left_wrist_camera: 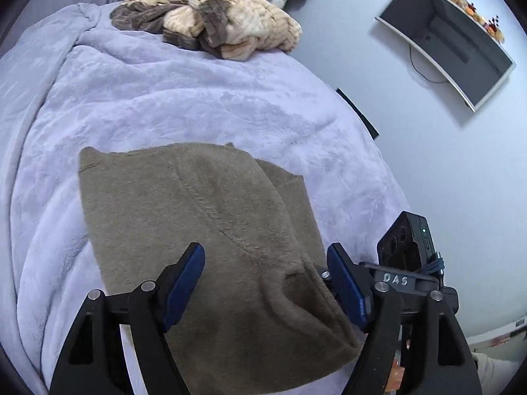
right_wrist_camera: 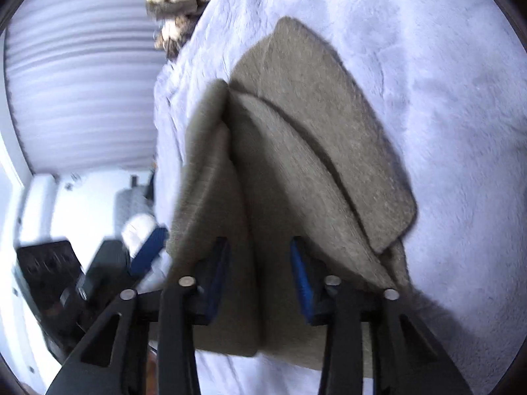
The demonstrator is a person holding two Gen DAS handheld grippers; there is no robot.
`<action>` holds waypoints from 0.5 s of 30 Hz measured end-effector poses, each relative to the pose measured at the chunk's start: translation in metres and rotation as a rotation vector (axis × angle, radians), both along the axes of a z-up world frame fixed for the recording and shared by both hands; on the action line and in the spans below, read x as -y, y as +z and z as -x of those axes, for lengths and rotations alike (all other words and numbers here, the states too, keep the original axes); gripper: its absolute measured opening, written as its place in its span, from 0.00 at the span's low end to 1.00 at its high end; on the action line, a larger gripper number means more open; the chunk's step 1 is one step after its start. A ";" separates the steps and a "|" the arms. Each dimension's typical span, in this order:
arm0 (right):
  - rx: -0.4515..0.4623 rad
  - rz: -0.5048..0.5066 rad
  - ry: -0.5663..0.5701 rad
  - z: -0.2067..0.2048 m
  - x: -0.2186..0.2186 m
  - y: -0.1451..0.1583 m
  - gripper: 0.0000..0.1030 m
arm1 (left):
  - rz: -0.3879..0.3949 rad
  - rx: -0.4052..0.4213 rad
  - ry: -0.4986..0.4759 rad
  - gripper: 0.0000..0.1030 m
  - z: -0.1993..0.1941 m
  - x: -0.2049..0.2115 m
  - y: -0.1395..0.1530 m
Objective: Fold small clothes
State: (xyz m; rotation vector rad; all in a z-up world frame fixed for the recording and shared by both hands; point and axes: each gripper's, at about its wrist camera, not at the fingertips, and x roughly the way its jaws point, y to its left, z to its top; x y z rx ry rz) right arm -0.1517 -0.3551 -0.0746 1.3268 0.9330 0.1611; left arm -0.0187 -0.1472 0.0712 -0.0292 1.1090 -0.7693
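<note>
Left wrist view: left claw (left_wrist_camera: 265, 284) spread wide, gripping nothing; folded olive garment (left_wrist_camera: 210, 230) on the bed's lavender blanket (left_wrist_camera: 164, 105) directly beneath and ahead.
Right wrist view: right claw (right_wrist_camera: 260, 276) partly spread over the garment's raised fold, pads apparently clear.

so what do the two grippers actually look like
The left gripper and right gripper both have black plastic linkage arms with silver pivot pins and blue ribbed pads. The left view shows the right one's black body marked DAS, with a braided cable.
</note>
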 end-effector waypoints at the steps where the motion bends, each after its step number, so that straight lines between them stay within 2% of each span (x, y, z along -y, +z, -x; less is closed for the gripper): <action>1: 0.017 -0.047 -0.030 0.000 0.006 -0.002 0.48 | 0.009 0.004 0.047 0.79 -0.003 -0.012 0.003; 3: 0.037 -0.126 -0.069 -0.001 0.011 -0.010 0.53 | -0.003 0.004 0.124 0.79 -0.011 -0.030 0.001; 5: 0.045 -0.188 -0.100 -0.005 0.015 -0.017 0.55 | -0.079 0.022 0.202 0.79 -0.018 -0.047 -0.008; 7: 0.056 -0.233 -0.120 -0.007 0.017 -0.020 0.61 | -0.183 0.027 0.274 0.79 -0.026 -0.065 -0.023; 9: 0.087 -0.272 -0.126 -0.010 0.013 -0.018 0.72 | -0.240 -0.004 0.331 0.79 -0.033 -0.086 -0.043; 12: 0.110 -0.299 -0.096 -0.023 0.002 -0.013 0.73 | -0.278 -0.048 0.378 0.79 -0.038 -0.107 -0.065; 15: 0.087 -0.242 -0.020 -0.043 -0.003 -0.002 0.72 | -0.306 -0.069 0.388 0.79 -0.039 -0.115 -0.083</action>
